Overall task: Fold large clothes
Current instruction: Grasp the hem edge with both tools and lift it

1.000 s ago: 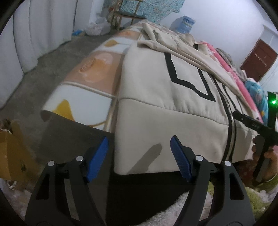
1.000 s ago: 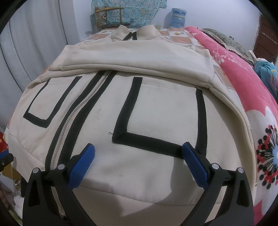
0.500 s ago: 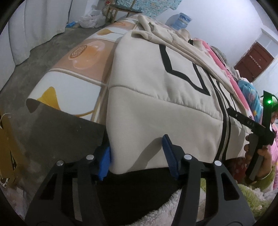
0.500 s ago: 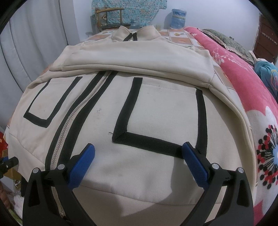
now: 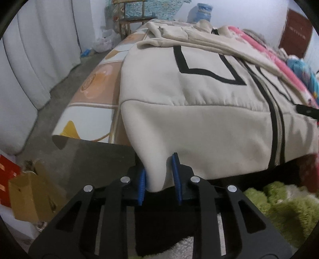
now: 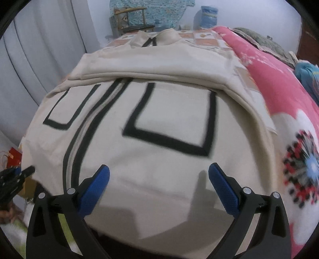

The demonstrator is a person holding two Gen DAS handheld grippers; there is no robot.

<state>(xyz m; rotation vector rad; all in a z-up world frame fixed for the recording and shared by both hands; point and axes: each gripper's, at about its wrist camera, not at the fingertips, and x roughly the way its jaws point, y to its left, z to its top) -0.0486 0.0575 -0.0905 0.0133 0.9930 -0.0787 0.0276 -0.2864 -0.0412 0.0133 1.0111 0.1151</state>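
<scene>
Cream zip jacket (image 5: pixel 199 123), black-trimmed, sleeves apparently folded across.

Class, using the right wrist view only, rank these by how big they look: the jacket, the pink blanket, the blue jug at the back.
1. Jacket, filling most of the view, though nearest the camera.
2. Pink blanket.
3. Blue jug, smallest, though farthest away.

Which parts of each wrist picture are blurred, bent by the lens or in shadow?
Left wrist view: the green rug at lower right is smeared, and the bed edge bows with the fisheye. Right wrist view: the jacket and its black trim are motion-blurred, as is the flowered blanket; finger shadows fall on the hem.
</scene>
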